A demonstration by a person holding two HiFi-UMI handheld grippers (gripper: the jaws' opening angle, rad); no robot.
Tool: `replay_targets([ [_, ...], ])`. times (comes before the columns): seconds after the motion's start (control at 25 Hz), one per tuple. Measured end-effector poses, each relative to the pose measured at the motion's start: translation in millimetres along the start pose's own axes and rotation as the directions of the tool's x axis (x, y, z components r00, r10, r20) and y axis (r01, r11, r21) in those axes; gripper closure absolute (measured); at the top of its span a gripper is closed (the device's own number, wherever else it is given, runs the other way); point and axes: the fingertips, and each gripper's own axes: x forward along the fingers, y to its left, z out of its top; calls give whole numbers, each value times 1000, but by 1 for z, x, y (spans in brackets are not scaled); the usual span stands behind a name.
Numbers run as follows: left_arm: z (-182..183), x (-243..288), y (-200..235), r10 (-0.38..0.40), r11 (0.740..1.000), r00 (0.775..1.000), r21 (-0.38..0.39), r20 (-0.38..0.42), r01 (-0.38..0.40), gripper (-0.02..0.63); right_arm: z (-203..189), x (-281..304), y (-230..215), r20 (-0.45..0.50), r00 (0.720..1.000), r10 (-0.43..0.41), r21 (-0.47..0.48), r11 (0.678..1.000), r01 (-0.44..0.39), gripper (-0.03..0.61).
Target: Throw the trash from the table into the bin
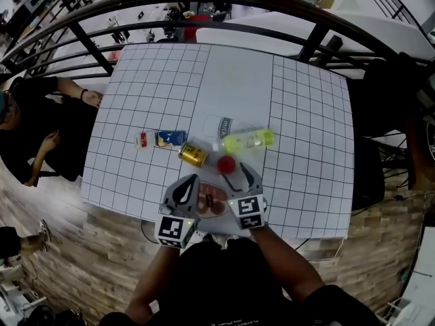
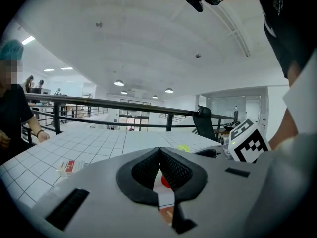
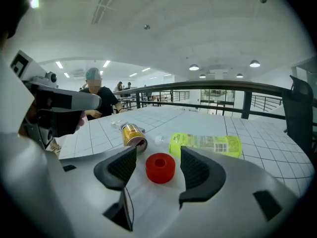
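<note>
Trash lies on the white gridded table [image 1: 306,114]: a red round cap [image 1: 226,164], a gold can [image 1: 193,155] on its side, a yellow-green bottle [image 1: 248,140] lying flat, a clear cup [image 1: 219,125], a blue packet [image 1: 171,138] and a small red-and-white packet [image 1: 143,139]. My right gripper [image 1: 239,175] is open near the front edge. In the right gripper view the red cap [image 3: 160,168] sits between the spread jaws, untouched, with the can [image 3: 133,135] and bottle [image 3: 205,144] beyond. My left gripper [image 1: 192,179] is shut and empty beside it, its jaws [image 2: 159,157] pressed together.
A person in black [image 1: 41,124] sits at the table's left side, a hand resting on its edge. A dark metal railing [image 1: 204,5] curves behind the table. A black chair [image 1: 370,175] stands at the right. No bin is in view.
</note>
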Motion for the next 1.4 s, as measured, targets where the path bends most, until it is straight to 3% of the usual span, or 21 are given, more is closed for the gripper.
replay_targets([
  [0.24, -5, -2, 13, 8, 1000, 1000, -4, -9, -8, 592, -27, 22, -1, -138, 990, 1, 7, 1000, 0, 285],
  [0.4, -11, -5, 18, 12, 1000, 1000, -5, -22, -12, 592, -39, 36, -4, -165, 986, 7, -32, 999, -13, 278],
  [0.6, -17, -8, 22, 18, 1000, 999, -19, -39, -19, 591, -44, 47, -6, -199, 980, -2, -3, 1000, 1, 276],
  [1.12, -20, -14, 30, 46, 999, 998, -20, -49, -47, 592, -53, 54, -7, -237, 971, -9, 1, 1000, 10, 290],
  [1.4, -20, -16, 30, 53, 998, 997, -17, -52, -54, 592, -38, 45, -10, -189, 982, -21, 14, 1000, 24, 293],
])
